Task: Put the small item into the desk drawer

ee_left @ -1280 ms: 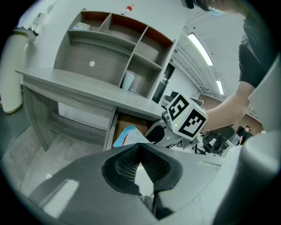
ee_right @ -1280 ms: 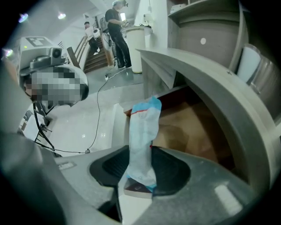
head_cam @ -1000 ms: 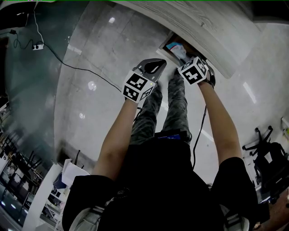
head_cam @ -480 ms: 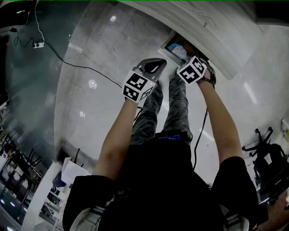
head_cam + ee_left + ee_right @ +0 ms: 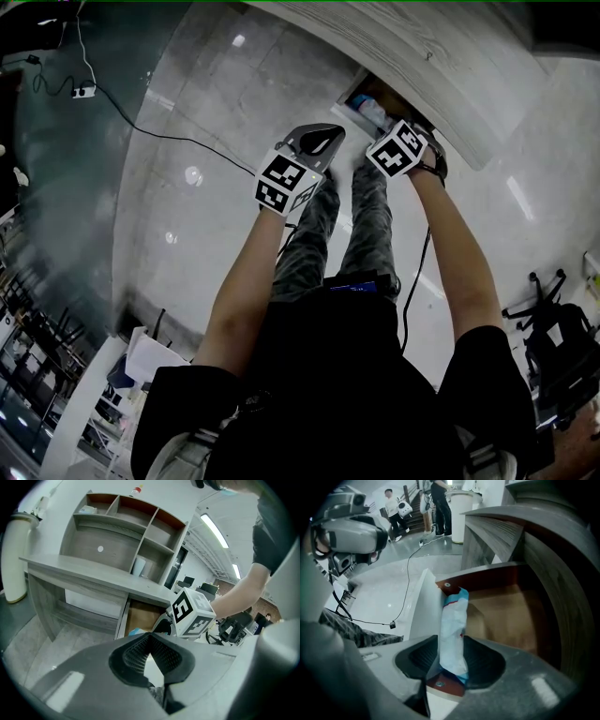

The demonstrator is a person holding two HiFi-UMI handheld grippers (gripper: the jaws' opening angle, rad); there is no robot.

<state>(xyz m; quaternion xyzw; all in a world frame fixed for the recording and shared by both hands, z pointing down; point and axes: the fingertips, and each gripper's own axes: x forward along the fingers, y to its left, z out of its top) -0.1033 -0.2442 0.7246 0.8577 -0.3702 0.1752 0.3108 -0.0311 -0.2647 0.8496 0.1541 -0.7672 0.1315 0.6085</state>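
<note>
White packet clamped in outstretched right claw at drawer.

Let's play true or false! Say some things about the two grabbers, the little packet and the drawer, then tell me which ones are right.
1. The right gripper holds a white and blue packet. True.
2. The desk drawer is closed. False: it is pulled open.
3. The left gripper holds a packet too. False: its jaws are shut on nothing.
4. The desk has shelves on top. True.
5. The packet lies flat on the drawer's bottom. False: it stands clamped between the right gripper's jaws.
</note>
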